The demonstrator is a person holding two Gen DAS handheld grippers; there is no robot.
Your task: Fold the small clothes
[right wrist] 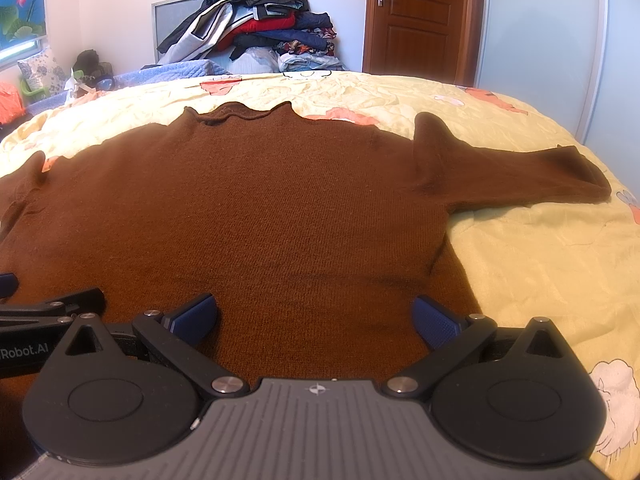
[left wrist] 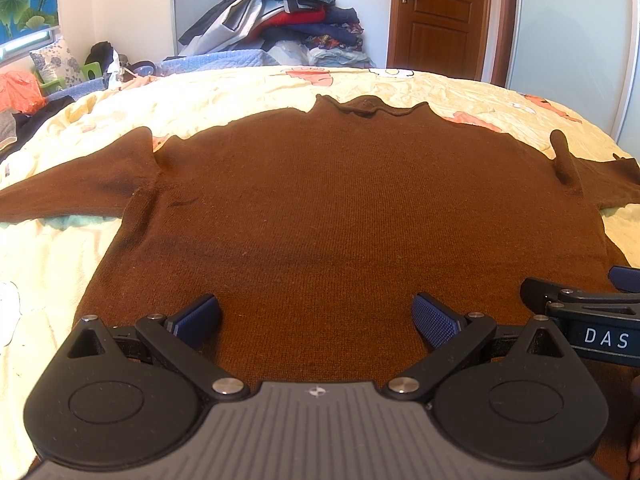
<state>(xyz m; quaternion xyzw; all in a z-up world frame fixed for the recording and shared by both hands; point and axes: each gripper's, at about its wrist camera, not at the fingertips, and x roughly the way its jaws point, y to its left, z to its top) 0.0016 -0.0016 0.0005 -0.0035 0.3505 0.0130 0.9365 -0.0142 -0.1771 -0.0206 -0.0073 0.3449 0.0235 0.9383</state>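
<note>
Item: brown knit sweater (left wrist: pixel 320 208), one piece, laid flat and face up on a bed with a yellow printed bedsheet (left wrist: pixel 240 92). Collar (left wrist: pixel 370 106) at the far end, hem at the near end under both tools; the body's long axis runs straight away from the cameras, the sleeves crosswise to it.

Left sleeve (left wrist: pixel 68 196): spread outward to the left, lying flat. Right sleeve (right wrist: pixel 520 176): spread outward to the right, cuff near the bed's edge (a small raised ridge of fabric stands at that shoulder).

Left hand-held gripper (left wrist: pixel 316 316): released, jaws wide apart, nothing between them, poised over the hem left of centre. Right hand-held gripper (right wrist: pixel 316 316): likewise released and empty, over the hem right of centre, just beside its partner.

Governing relation: each sleeve lies forward and outboard of the tool on its own side, so the left tool is nearer the left sleeve and the right tool nearer the right.

Status, by judgement: no fold made yet; a first fold would likely bring a sleeve inward across the body.

Background: pile of clothes (left wrist: pixel 280 8) beyond the bed, wooden door (left wrist: pixel 440 12).
</note>
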